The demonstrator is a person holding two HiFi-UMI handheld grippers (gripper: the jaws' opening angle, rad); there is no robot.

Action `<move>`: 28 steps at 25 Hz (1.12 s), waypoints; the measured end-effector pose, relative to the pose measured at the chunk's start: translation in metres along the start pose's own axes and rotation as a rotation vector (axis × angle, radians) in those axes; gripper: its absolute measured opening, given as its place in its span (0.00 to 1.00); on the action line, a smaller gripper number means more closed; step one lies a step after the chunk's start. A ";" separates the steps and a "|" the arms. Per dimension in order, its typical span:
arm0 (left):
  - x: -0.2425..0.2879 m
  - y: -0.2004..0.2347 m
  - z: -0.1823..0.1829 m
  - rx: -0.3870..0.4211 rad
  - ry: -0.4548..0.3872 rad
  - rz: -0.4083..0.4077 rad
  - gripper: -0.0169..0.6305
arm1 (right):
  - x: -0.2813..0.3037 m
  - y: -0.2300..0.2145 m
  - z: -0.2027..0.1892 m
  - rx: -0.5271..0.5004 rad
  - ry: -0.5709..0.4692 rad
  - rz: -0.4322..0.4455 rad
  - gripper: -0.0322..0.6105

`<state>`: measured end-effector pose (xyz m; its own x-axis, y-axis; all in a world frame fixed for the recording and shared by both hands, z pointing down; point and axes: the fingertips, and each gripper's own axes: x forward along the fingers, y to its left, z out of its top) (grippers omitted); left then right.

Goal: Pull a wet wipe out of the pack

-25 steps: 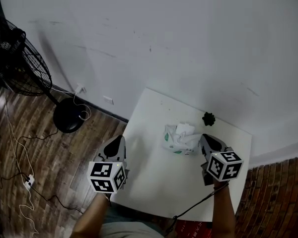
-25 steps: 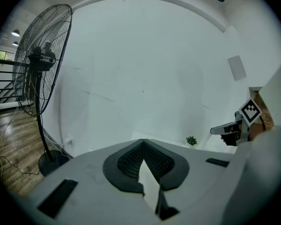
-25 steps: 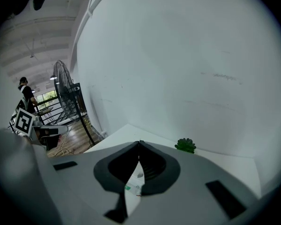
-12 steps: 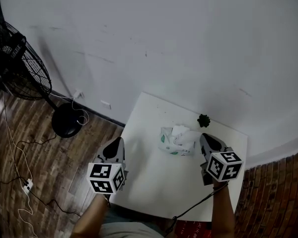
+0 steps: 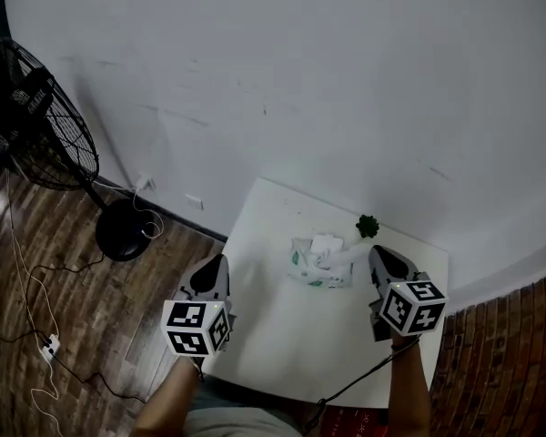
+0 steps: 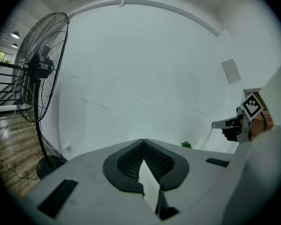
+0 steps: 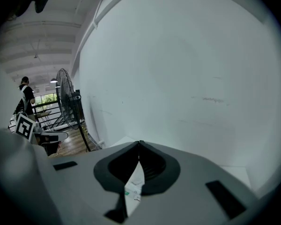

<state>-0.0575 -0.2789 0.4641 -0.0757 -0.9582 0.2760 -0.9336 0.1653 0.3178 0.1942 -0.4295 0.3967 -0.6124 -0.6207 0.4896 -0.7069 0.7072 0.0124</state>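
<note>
We're mid-pull: R gripper (image 5: 374,252) clamping wet wipe (image 5: 346,254), drawing it off pack (image 5: 309,269) at table (image 5: 273,335) far-centre. L gripper (image 5: 216,262) closed, empty, left. Next, probably: pulling till wipe's free.

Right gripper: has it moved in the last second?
Yes. The right gripper has drawn rightward, away from the wet wipe pack, stretching a wet wipe between them.

Matt surfaces, mostly
Smooth white counter (image 5: 282,335), scuffed matt wall (image 5: 300,80), wood-plank floor (image 5: 55,271); crinkled plastic-film pack (image 5: 311,271), soft cloth-like wet wipe (image 5: 346,255), right claw (image 7: 139,143) matt grey plastic (dark ribbed pads (image 7: 153,168) inside).
</note>
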 end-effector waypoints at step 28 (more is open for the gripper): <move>0.001 -0.060 0.097 0.192 -0.117 -0.154 0.03 | -0.120 -0.034 0.027 0.076 -0.295 -0.294 0.05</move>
<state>-0.0357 -0.3123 0.3574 0.0427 -0.9909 0.1274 -0.9857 -0.0210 0.1669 0.2817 -0.3882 0.3136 -0.4478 -0.8706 0.2038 -0.8840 0.4653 0.0452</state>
